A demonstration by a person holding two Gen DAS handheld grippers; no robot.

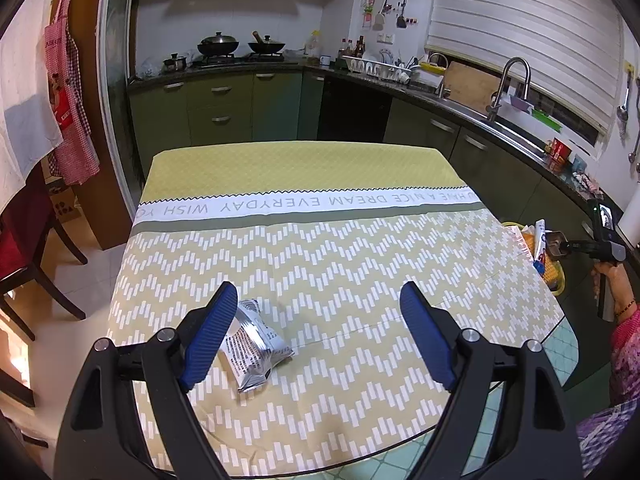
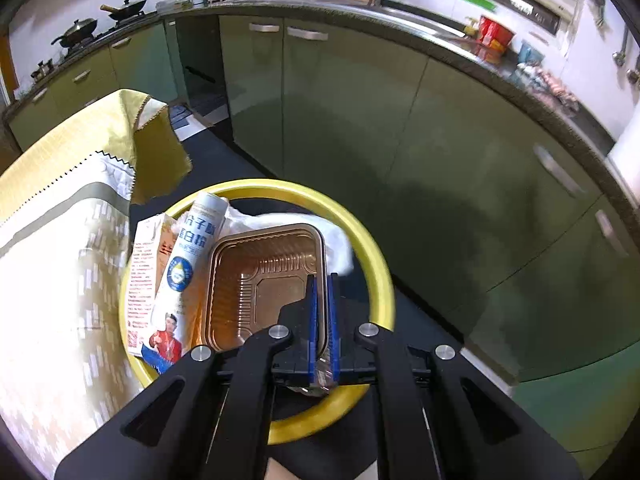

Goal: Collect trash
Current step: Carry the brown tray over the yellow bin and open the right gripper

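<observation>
a table [image 1: 560, 344] with a pale green tiled top carries a tablecloth [image 1: 320, 248] that covers most of it and hangs over the far edge and both sides. the cloth is mustard yellow at the far end, has a white band with grey lettering across the middle, and an olive and white zigzag pattern nearer the camera. a crumpled silver snack wrapper [image 1: 256, 344] with black print lies directly on the zigzag part, toward the near left.
</observation>
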